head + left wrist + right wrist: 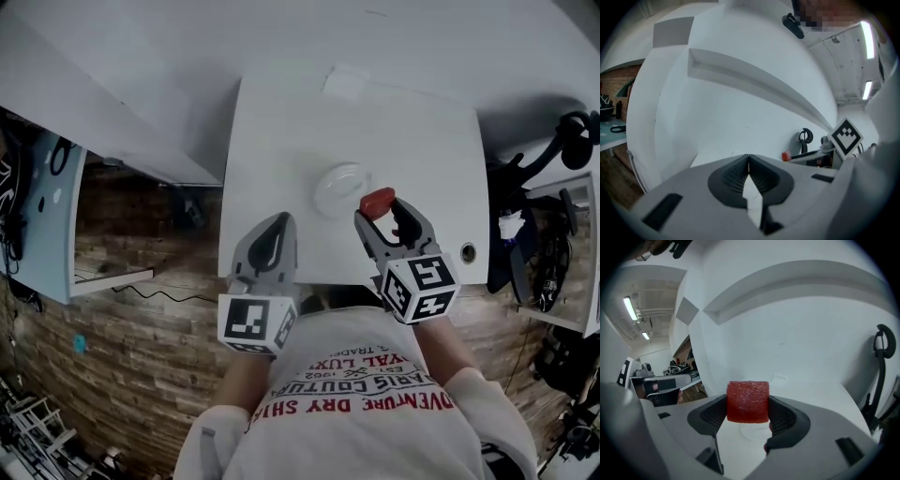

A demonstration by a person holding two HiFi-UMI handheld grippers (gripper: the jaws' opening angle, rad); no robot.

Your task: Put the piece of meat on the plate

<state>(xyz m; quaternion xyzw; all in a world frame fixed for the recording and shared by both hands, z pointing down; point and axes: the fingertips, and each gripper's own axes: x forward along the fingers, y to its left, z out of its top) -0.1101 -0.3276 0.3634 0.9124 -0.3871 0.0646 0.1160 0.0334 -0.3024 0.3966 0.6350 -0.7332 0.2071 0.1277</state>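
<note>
A red block of meat (pixel 378 202) (pixel 748 401) is clamped between the jaws of my right gripper (pixel 380 210) (pixel 748 409), which is shut on it. It hangs just right of and slightly nearer than the small white plate (pixel 341 188) on the white table; below the meat a part of the plate (pixel 751 431) shows. My left gripper (pixel 276 234) (pixel 748 169) is shut with nothing in it, over the table's near edge to the left of the plate. From the left gripper view the meat (pixel 786 156) shows small at the right.
The white table (pixel 281 141) has a pale paper sheet (pixel 346 82) at its far edge and a round cable hole (pixel 468 252) near its right front corner. A desk with dark gear (pixel 548 234) stands to the right, a blue-white shelf (pixel 47 216) to the left.
</note>
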